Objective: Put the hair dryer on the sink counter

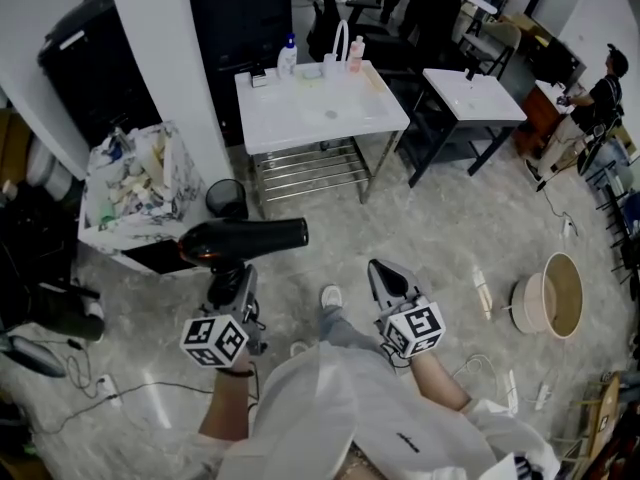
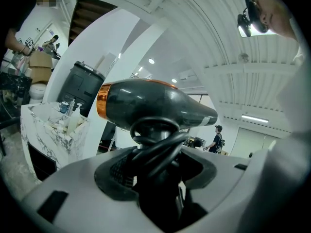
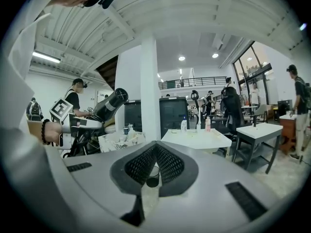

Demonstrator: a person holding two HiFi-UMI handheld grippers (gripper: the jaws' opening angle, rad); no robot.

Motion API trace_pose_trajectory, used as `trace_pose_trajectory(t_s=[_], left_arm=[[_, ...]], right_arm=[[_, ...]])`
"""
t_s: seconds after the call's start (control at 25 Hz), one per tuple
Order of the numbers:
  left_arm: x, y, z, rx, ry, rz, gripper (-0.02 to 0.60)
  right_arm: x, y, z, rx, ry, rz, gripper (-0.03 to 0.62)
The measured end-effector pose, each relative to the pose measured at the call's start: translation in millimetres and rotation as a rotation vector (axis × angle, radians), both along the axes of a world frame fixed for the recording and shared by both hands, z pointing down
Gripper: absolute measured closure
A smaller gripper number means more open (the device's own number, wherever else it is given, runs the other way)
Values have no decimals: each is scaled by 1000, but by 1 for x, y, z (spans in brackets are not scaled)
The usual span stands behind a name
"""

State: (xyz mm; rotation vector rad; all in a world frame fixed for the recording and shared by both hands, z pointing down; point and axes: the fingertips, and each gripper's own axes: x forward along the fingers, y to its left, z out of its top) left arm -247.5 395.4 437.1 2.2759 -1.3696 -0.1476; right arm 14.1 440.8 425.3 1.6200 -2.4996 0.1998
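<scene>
A black hair dryer [image 1: 245, 238] with an orange band at its back is held level above the floor, nozzle pointing right. My left gripper [image 1: 232, 280] is shut on its handle, and the black cord [image 2: 155, 147] is looped around the handle between the jaws [image 2: 158, 166]. The right gripper [image 1: 385, 273] hovers to the right of it, shut, with nothing in it [image 3: 154, 152]. From the right gripper view the dryer [image 3: 111, 103] shows at the left. The white sink counter [image 1: 330, 118] stands a few steps ahead, with a faucet [image 1: 340, 40] and bottles [image 1: 288, 56] at its back edge.
A white pillar [image 1: 170, 58] rises left of the counter. A marble-patterned box of clutter [image 1: 130, 183] and a small black bin [image 1: 227, 198] stand below it. A second white table [image 1: 472, 93] is at the right. A wooden basin [image 1: 560, 293] and cables lie on the floor.
</scene>
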Motion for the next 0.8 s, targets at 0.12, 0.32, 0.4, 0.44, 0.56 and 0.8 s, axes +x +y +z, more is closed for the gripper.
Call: trace_pose_trajectory(t_s=[0.12, 0.32, 0.4, 0.44, 0.56, 0.8], left_arm=[[0, -2, -3, 7, -10, -1, 330], [0, -10, -4, 18, -17, -8, 330], [2, -14, -3, 12, -20, -8, 330], [4, -16, -1, 8, -22, -7, 330], [11, -26, 3, 2, -31, -2, 330], [29, -57, 9, -16, -45, 3, 330]], right_arm=[[-5, -4, 1, 4, -6, -14, 577], [-12, -19, 2, 14, -11, -38, 577], [-12, -25, 1, 15, -12, -45, 577], [-11, -28, 2, 15, -14, -47, 577], [-8, -38, 7, 11, -17, -49, 577], [4, -67, 18, -11, -33, -59, 577]])
